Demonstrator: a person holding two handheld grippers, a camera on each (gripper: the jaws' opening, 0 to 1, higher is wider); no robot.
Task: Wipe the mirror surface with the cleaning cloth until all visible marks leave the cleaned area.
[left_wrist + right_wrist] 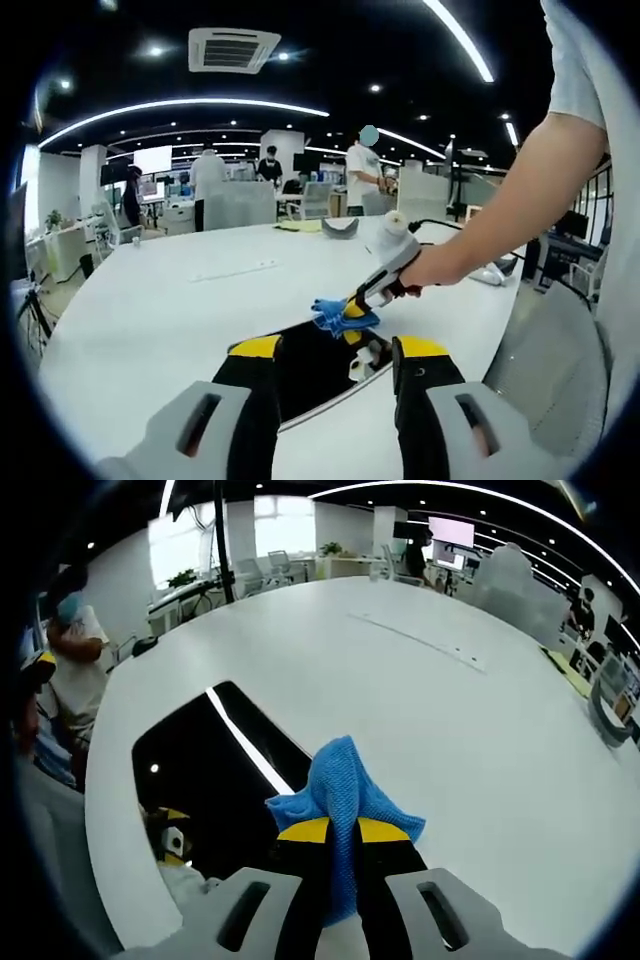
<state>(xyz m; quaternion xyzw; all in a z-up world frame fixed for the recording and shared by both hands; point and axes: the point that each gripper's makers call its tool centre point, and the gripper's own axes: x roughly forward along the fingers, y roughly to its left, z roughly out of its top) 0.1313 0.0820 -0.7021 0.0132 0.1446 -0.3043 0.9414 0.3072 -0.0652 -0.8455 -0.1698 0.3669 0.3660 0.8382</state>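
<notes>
Left gripper (335,358) jaws spread, hovering over mirror (322,372) at tabletop's (170,300) near edge; outstretched hand (425,268) angling right gripper (356,307) down onto blue cloth (338,316).

Right gripper (341,831) pinching cloth (338,782) at mirror's (205,770) edge.

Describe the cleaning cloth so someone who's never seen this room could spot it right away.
Start at the big white table, then find the dark mirror lying flat on it. At the mirror's edge sits the cleaning cloth, pinched in the right gripper: the only bright blue, crumpled fabric there.
</notes>
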